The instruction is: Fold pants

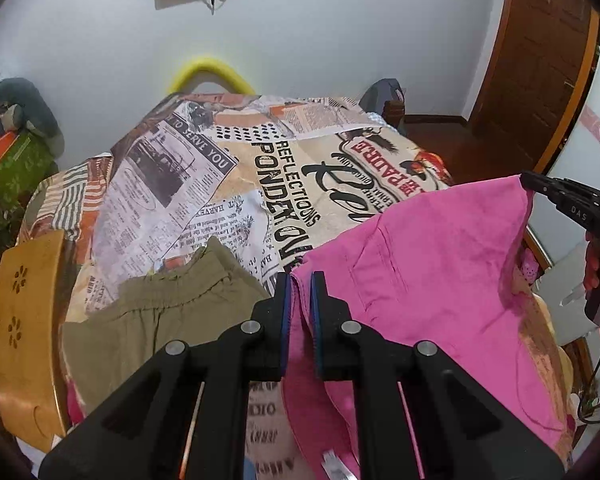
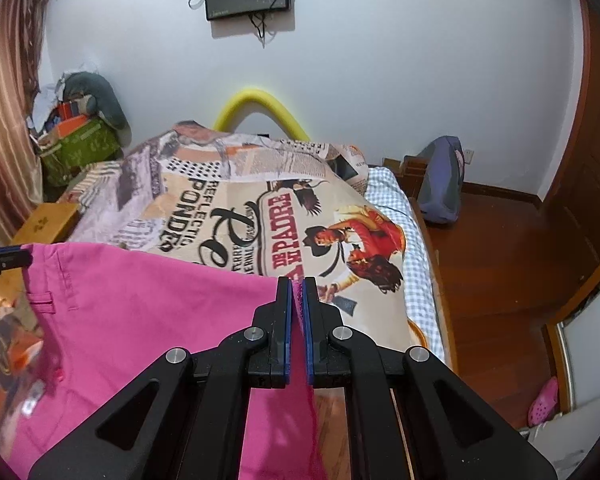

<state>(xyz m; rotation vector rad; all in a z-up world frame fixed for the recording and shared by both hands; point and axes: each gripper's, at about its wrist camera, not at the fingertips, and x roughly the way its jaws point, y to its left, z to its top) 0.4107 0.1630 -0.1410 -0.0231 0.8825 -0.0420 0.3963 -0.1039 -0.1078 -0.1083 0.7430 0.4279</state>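
Pink pants hang stretched between my two grippers above the bed. My left gripper is shut on one corner of the waistband, with pink cloth pinched between its blue pads. My right gripper is shut on the other corner of the pink pants. In the left wrist view the right gripper shows at the far right, clamped on the cloth's raised tip. The left gripper appears at the left edge of the right wrist view. The legs drop out of sight below.
Olive-green pants lie crumpled on the newspaper-print bedspread. A wooden board stands at the bed's left. Boxes and bags pile up by the wall. A backpack and wooden floor lie to the right, with a door.
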